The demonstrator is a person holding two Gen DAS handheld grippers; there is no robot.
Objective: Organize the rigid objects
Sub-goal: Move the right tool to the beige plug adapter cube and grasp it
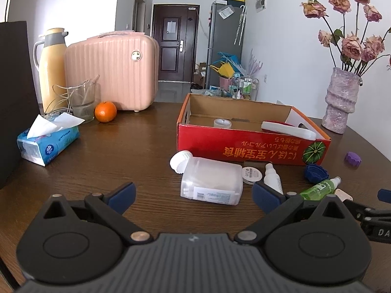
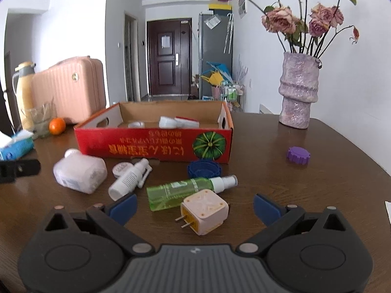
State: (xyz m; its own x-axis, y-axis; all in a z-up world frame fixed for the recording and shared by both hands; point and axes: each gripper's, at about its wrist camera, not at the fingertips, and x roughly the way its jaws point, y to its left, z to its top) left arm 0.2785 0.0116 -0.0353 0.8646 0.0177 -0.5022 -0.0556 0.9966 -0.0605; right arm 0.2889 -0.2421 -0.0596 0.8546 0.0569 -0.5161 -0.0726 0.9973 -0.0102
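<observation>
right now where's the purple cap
The purple cap lies alone on the table's right side, right of the red box and in front of the vase.

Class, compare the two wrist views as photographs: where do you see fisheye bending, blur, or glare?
Left wrist view: the table edge curves strongly at the right, corners are vignetted dark, and daylight gives a soft sheen on the wood. Right wrist view: the same barrel bending, and the translucent white bottle looks smeared, while the pink plug adapter stays fairly crisp.

Jar (image 2: 79,172), spray bottles (image 2: 188,191), plug (image 2: 205,211) before box (image 2: 156,144); vase (image 2: 298,90) right.
</observation>
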